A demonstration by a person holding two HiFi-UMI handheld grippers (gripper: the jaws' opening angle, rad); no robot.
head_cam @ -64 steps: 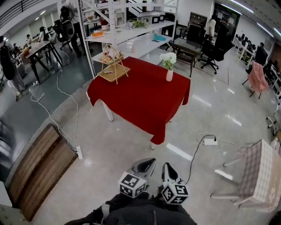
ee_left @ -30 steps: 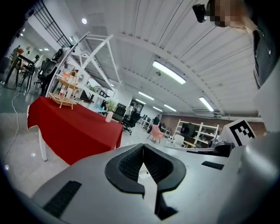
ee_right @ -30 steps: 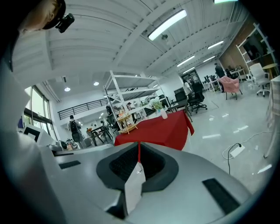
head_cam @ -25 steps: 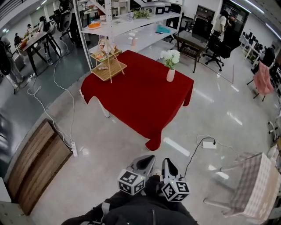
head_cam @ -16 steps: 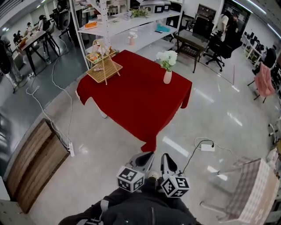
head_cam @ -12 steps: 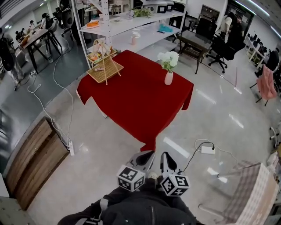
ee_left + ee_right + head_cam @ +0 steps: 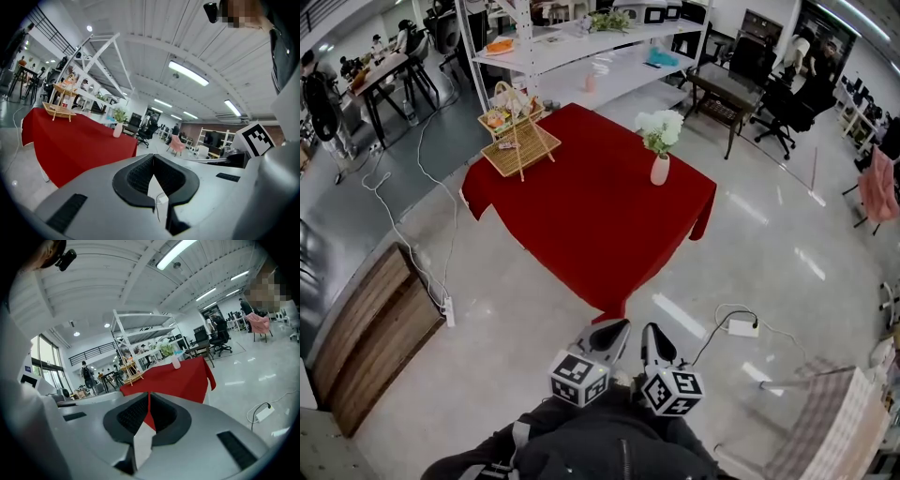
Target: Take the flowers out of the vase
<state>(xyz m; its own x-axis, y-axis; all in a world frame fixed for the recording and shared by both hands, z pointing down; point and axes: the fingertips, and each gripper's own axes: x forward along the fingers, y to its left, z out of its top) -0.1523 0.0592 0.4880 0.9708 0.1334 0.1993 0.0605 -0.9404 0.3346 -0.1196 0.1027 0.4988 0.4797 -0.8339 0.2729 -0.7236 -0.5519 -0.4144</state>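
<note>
A small pale pink vase [image 7: 660, 170] with white flowers [image 7: 660, 127] stands near the far right edge of the red-clothed table [image 7: 581, 216]. Both grippers are held low and close to my body, well short of the table's near corner. The left gripper [image 7: 615, 327] and right gripper [image 7: 648, 331] sit side by side, both shut and empty. In the left gripper view the vase [image 7: 117, 130] is small and far beyond the shut left gripper [image 7: 153, 156]. The right gripper view shows the vase [image 7: 176, 363] on the table beyond the shut right gripper [image 7: 149, 394].
A wooden tiered basket stand [image 7: 518, 133] is on the table's far left corner. White shelving [image 7: 581, 52] stands behind the table. A wooden panel [image 7: 366, 337] lies on the floor at left, with a white cable and adapter [image 7: 741, 327] and a checked cloth [image 7: 825, 422] at right.
The table and vase have come a little nearer and larger in the head view as the person walks toward them. Both grippers stay shut, side by side.
</note>
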